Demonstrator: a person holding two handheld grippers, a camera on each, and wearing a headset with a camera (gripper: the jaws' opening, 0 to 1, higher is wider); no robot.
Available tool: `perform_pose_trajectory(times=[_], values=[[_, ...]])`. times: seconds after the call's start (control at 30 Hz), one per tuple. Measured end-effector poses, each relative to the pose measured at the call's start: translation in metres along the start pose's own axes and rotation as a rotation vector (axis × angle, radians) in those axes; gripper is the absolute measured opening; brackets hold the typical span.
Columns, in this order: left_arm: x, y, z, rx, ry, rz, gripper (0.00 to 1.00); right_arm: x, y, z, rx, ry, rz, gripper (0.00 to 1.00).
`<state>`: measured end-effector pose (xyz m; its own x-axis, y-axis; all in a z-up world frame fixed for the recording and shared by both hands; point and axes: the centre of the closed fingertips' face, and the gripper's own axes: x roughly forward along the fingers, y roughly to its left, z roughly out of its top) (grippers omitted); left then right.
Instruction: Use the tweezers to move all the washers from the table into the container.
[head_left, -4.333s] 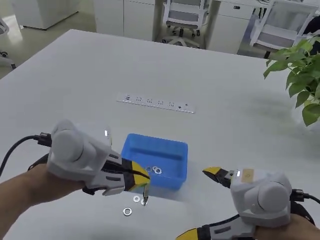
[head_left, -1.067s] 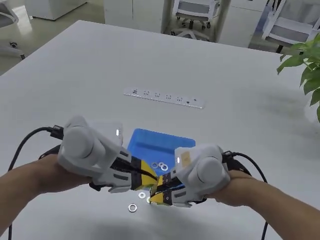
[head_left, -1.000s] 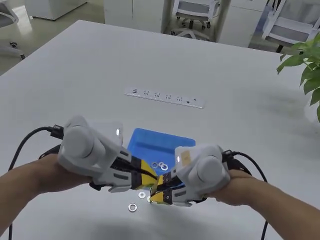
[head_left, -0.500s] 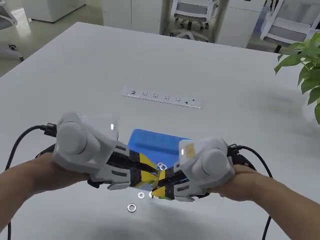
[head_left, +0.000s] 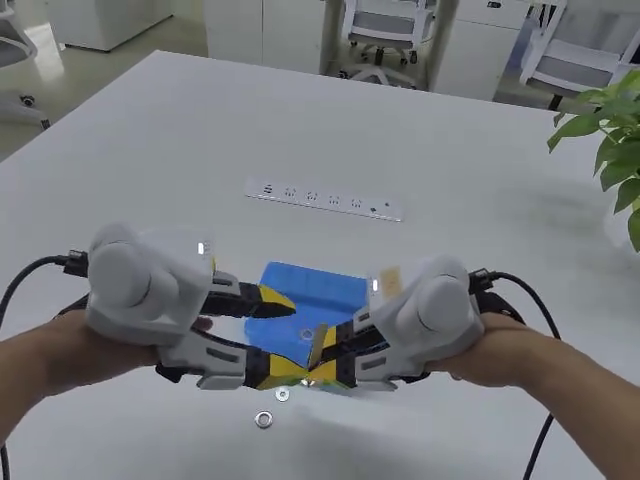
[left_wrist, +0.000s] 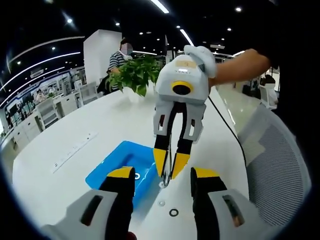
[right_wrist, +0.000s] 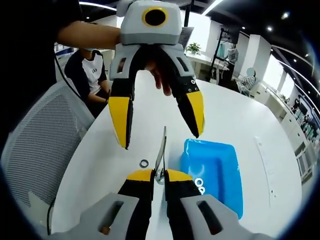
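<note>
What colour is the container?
Blue. The container shows best in the right gripper view.

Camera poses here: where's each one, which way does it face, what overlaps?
Head view: on the headset, looking forward and down at the blue container, left gripper, right gripper, left hand, right hand.
Left gripper view: on the left gripper, facing the right gripper; own open jaws below.
Right gripper view: on the right gripper, facing the left gripper; own jaws shut on the tweezers.
Shared: all see the container and a loose washer.
</note>
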<state>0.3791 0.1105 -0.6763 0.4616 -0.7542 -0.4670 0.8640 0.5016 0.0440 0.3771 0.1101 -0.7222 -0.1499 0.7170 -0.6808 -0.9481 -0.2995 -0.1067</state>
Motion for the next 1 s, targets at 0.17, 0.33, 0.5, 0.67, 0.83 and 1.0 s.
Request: perform_pose_trajectory(times=[0.17, 0.33, 0.5, 0.67, 0.83, 1.0], values=[[-0.005, 0.001, -0.003, -0.025, -0.008, 0.019, 0.62, -0.008, -0.008, 0.003, 0.009, -0.010, -0.013, 0.09], [-0.010, 0.000, -0.006, -0.049, -0.009, 0.033, 0.71, -0.014, -0.013, 0.006, 0.015, -0.018, -0.019, 0.09], [-0.014, -0.001, -0.009, -0.071, -0.019, 0.038, 0.75, -0.020, -0.021, 0.007, 0.012, -0.021, -0.035, 0.09], [-0.019, -0.003, -0.011, -0.090, -0.030, 0.047, 0.80, -0.025, -0.031, 0.004, 0.009, -0.017, -0.056, 0.09], [-0.024, -0.006, -0.013, -0.115, -0.047, 0.049, 0.86, -0.027, -0.040, -0.002, 0.010, -0.008, -0.067, 0.09], [-0.028, -0.005, -0.012, -0.128, -0.065, 0.061, 0.91, -0.026, -0.049, -0.008, 0.005, 0.001, -0.076, 0.09]])
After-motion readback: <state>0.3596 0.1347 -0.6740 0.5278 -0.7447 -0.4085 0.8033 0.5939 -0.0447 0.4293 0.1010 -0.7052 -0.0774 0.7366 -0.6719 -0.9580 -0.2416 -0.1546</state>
